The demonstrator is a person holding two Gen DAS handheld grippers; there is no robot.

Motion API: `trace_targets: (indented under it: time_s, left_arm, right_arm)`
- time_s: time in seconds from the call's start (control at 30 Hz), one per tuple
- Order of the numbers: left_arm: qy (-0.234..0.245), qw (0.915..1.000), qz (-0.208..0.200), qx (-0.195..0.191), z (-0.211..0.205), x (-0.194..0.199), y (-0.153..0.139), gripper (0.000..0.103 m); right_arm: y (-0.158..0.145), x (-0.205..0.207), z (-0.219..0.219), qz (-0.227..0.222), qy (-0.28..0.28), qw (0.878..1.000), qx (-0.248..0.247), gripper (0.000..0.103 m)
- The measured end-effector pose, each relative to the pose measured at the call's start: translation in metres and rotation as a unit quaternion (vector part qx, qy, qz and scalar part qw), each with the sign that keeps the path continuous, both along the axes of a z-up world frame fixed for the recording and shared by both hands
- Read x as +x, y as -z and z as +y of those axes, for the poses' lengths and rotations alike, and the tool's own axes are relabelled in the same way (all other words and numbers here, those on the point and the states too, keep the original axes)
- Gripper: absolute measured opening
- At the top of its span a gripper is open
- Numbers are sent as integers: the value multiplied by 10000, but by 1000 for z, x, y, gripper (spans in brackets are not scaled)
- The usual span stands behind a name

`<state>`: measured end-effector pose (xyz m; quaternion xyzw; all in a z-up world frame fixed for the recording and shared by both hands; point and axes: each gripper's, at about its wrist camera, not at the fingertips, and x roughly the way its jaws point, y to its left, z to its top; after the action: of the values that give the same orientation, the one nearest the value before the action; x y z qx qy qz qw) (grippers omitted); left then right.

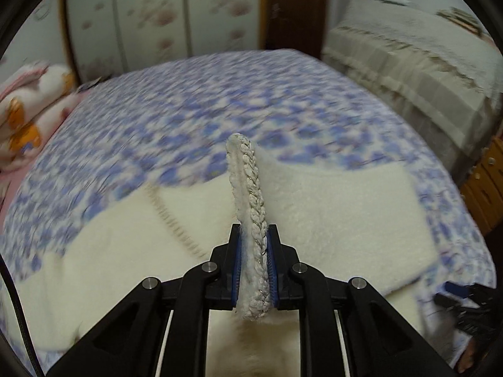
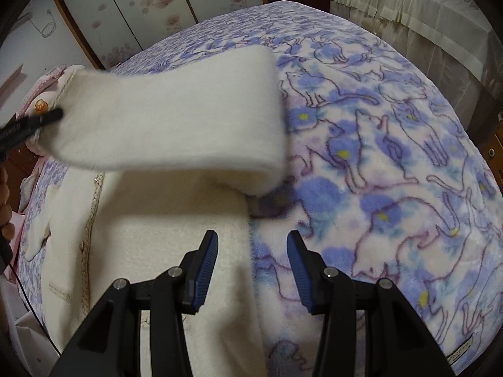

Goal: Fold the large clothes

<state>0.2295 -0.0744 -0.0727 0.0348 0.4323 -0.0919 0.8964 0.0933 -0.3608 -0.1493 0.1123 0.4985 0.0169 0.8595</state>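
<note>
- My left gripper (image 1: 254, 251) pinches the braided cuff (image 1: 248, 188) of the cream coat's (image 2: 163, 251) sleeve (image 2: 176, 119), above the blanket (image 2: 393, 157).
- My right gripper (image 2: 252, 270) hangs half open, empty, over the coat's edge.

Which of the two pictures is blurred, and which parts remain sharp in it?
Left wrist view: the blue blanket is smeared, but the left claw and the braided trim it grips are sharp. Right wrist view: mostly sharp, only the lifted sleeve looks soft.

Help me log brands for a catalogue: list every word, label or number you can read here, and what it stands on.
Small sewn label at the cat-print blanket edge: a cursive word, too small to read.
No other text shows on the cream garment.
</note>
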Motion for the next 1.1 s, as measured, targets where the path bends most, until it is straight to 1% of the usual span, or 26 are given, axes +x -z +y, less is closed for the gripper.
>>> trace_targets:
  time_s: [0.07, 0.17, 0.2, 0.23, 0.27, 0.33, 0.4, 0.43, 0.47, 0.5, 0.53, 0.6, 0.7, 0.8, 0.83, 0.87, 0.93, 0.97, 1.03, 1.07, 1.1]
  left_arm:
    - [-316, 9992, 245, 78, 29, 1, 23, 13]
    - [-592, 9956, 696, 223, 62, 3, 65, 14]
    - [-646, 9942, 820, 265, 67, 3, 75, 19]
    - [-700, 9924, 981, 244, 74, 3, 86, 27]
    - [-732, 9905, 1161, 59, 81, 5, 94, 30]
    - [-783, 9879, 1310, -266, 88, 8, 101, 39]
    - [-886, 9865, 1290, -491, 96, 10, 102, 62]
    - [-956, 9862, 1228, -569, 100, 12, 101, 68]
    - [-1003, 9859, 1178, -642, 103, 16, 99, 69]
    - [-1029, 9853, 1163, -709, 106, 20, 99, 69]
    - [-1046, 9841, 1192, -795, 109, 24, 101, 69]
    - [-1059, 9822, 1268, -891, 114, 38, 108, 69]
    - [-1031, 9813, 1420, -787, 115, 52, 121, 69]
    - [-813, 9842, 1396, -720, 109, 63, 127, 69]
    - [-708, 9862, 1342, -662, 106, 67, 126, 67]
    - [-651, 9872, 1309, -642, 105, 70, 126, 63]
    - [-475, 9882, 1312, -637, 102, 77, 124, 36]
    - [-472, 9881, 1342, -585, 101, 82, 123, 33]
    - [-460, 9887, 1339, -493, 101, 90, 120, 17]
    - [-424, 9889, 1329, -517, 101, 93, 118, 16]
    - [-389, 9894, 1295, -526, 102, 95, 115, 15]
  right_arm:
    - [2, 3, 2, 40, -30, 10000, -43, 46]
    - [7, 8, 7, 151, -85, 9998, -96, 46]
    - [9, 10, 9, 201, -96, 9997, -108, 46]
    - [10, 12, 10, 231, -100, 9996, -112, 46]
    - [11, 15, 11, 258, -118, 9996, -85, 46]
    - [8, 21, 13, 243, -157, 9996, 11, 46]
    - [2, 30, 13, 180, -186, 9996, 86, 46]
    - [-1, 35, 13, 149, -178, 9997, 102, 47]
    - [-5, 43, 12, 109, -172, 9997, 140, 48]
    - [-8, 51, 11, 73, -171, 9996, 196, 53]
    - [-10, 59, 10, 56, -160, 9996, 227, 58]
    - [-12, 77, 8, 38, -142, 9996, 224, 60]
    - [-8, 108, 3, 135, -46, 9998, 132, 60]
    - [-1, 138, -6, 250, 83, 9994, 215, 60]
    - [2, 149, -8, 286, 114, 9992, 250, 60]
    - [6, 158, -9, 322, 143, 9991, 250, 60]
    - [15, 177, -9, 412, 163, 9986, 282, 60]
    - [20, 184, -8, 470, 153, 9982, 327, 60]
    - [35, 198, -5, 662, 136, 9968, 416, 60]
    - [40, 201, -3, 704, 121, 9963, 475, 60]
    - [42, 204, -2, 676, 94, 9965, 489, 50]
